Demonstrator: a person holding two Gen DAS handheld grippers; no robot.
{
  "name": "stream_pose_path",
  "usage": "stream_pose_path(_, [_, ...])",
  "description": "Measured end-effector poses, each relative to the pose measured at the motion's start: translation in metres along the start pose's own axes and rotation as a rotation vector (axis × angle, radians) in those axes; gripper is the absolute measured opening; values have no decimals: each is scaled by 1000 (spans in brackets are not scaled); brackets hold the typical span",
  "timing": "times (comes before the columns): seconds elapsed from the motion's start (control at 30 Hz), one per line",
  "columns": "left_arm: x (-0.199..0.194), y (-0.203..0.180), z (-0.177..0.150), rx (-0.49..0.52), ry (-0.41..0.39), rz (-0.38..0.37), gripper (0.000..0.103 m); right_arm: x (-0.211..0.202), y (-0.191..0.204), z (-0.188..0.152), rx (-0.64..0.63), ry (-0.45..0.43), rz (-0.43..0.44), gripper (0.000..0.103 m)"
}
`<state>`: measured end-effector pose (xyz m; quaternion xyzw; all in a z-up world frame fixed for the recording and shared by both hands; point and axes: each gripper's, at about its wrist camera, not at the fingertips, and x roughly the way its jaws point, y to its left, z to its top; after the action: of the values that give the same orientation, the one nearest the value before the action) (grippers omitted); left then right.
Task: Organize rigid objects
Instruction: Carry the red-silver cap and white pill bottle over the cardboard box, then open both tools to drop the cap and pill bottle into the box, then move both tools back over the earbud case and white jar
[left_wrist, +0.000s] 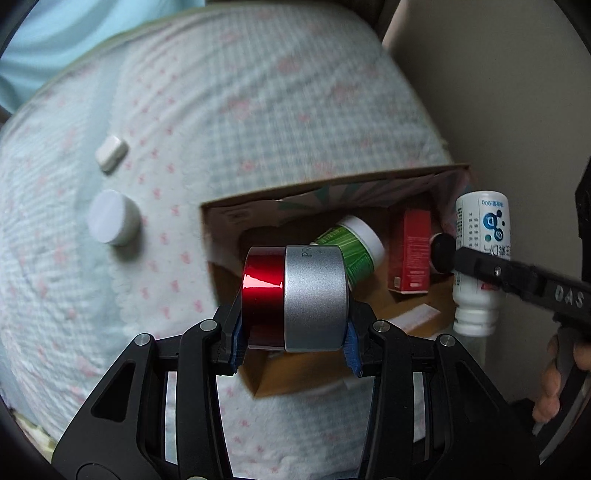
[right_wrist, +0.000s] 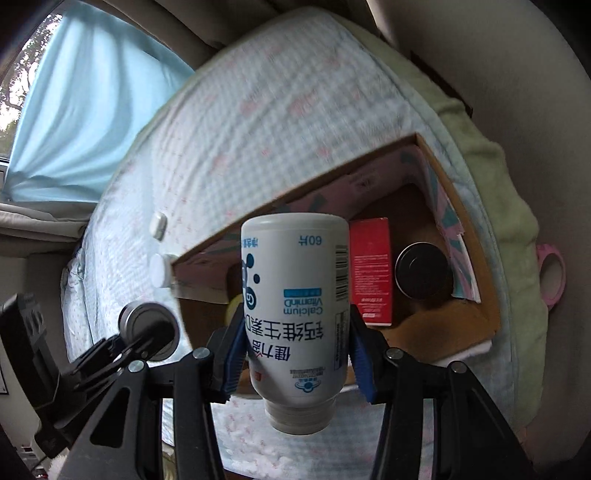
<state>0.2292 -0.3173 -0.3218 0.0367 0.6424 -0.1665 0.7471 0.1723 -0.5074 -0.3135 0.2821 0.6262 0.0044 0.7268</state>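
Observation:
My left gripper (left_wrist: 293, 345) is shut on a red and silver jar (left_wrist: 299, 295), held on its side above the near edge of an open cardboard box (left_wrist: 221, 218) on the bed. My right gripper (right_wrist: 295, 365) is shut on a white calcium bottle (right_wrist: 295, 295), cap pointing down, over the same box (right_wrist: 461, 206). That bottle (left_wrist: 480, 254) also shows at the right of the left wrist view. The jar (right_wrist: 147, 325) and the left gripper appear at the lower left of the right wrist view. Inside the box lie a green-labelled bottle (left_wrist: 354, 247), a red carton (left_wrist: 412, 251) and a dark round tin (right_wrist: 424, 269).
On the checked bedspread (left_wrist: 258, 110) left of the box lie a white round jar (left_wrist: 112, 218) and a small white rectangular case (left_wrist: 110, 152). A wall (left_wrist: 498, 92) rises just right of the bed. A pink tape roll (right_wrist: 552, 277) sits beyond the box. A blue curtain (right_wrist: 85, 122) hangs at the far side.

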Motion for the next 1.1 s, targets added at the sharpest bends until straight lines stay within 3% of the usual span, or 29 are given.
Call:
stream_pose_path(0.17, [43, -2, 15, 13, 68, 23, 38, 33, -10, 8, -9, 54, -11, 46])
stream_pose_path(0.37, [62, -8, 24, 54, 93, 41, 38, 57, -16, 18, -13, 109, -10, 46])
stream_pose_path(0.4, [60, -8, 25, 55, 88, 38, 43, 58, -15, 20, -16, 105, -10, 47])
stream_pose_path(0.43, [57, -8, 25, 54, 77, 34, 70, 56, -15, 22, -13, 92, -3, 49])
stream_pose_path(0.47, [51, -7, 25, 52, 58, 32, 94, 54, -16, 25, 0, 80, -2, 65])
stream_pose_path(0.5, [45, -5, 26, 51, 36, 34, 102, 51, -18, 27, 17, 72, -7, 96])
stream_pose_path(0.53, [40, -4, 27, 50, 23, 37, 103, 47, -20, 29, 38, 59, -10, 103])
stream_pose_path(0.63, [30, 4, 25, 41, 20, 18, 103, 35, -29, 34, 79, 32, 26, 103])
stream_pose_path(0.87, [16, 21, 14, -5, 16, 40, 103, 22, -28, 33, 74, 1, -9, 103])
stream_pose_path(1.1, [-9, 28, 5, -16, -18, 39, 103, -1, -16, 34, 35, -105, -74, 103])
